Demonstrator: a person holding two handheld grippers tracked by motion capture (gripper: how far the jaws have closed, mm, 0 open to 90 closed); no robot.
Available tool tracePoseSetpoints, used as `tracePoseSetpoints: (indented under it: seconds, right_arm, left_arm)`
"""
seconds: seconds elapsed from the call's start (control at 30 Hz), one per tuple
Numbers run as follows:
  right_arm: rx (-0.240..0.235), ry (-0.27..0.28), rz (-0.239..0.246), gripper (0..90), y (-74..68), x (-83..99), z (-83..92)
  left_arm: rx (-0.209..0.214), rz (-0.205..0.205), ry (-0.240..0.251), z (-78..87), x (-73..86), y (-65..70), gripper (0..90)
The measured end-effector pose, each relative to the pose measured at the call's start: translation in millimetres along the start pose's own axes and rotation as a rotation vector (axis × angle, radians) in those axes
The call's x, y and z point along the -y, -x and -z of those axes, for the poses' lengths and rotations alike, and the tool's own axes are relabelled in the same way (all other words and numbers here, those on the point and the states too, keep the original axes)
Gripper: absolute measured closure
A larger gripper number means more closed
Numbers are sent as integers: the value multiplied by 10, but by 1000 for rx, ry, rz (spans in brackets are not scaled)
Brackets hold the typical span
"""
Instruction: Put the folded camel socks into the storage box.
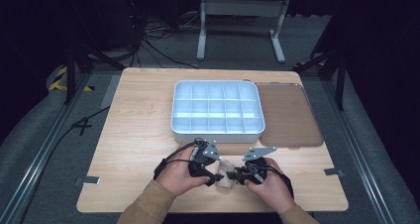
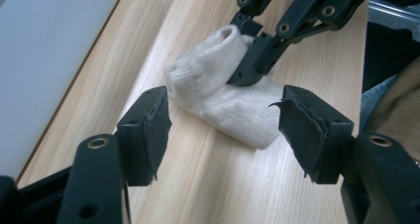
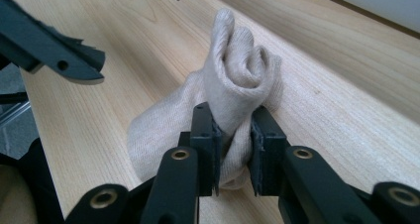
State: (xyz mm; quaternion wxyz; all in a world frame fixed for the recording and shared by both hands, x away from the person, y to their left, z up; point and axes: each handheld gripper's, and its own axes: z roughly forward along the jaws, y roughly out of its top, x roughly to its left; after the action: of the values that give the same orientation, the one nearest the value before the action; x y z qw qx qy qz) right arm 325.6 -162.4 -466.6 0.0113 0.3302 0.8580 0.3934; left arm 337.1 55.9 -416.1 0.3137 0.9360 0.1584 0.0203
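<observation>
A beige sock [image 1: 226, 174] lies bunched on the wooden table [image 1: 138, 135] near its front edge, between the two hands. In the right gripper view my right gripper [image 3: 233, 144] is shut on the sock [image 3: 237, 75], its pads pinching a rolled fold of fabric that rises above them. The left gripper view shows that right gripper [image 2: 255, 60] pressing into the sock [image 2: 218, 95] from the far side. My left gripper [image 2: 225, 122] stands open, its jaws wide to either side of the sock's near end, pads not pressing on it. In the high view my left gripper [image 1: 210, 177] and my right gripper [image 1: 238, 174] face each other.
A white tray with several compartments [image 1: 216, 132] stands just beyond the hands. A brown translucent lid [image 1: 288, 116] lies flat to its right. Bare wood stretches to the left of the tray. The table's front edge runs close behind the hands.
</observation>
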Motion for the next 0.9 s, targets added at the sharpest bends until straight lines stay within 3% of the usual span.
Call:
tracePoseSetpoints:
  seconds: [0.43, 0.9]
  right_arm:
    - [-16, 11, 22, 765, -47, -85, 117]
    - [5, -4, 59, 762, -4, -286, 293]
  left_arm:
    - [-26, 42, -1, 204, 100, -94, 372]
    - [-52, 68, 1, 346, 170, -156, 358]
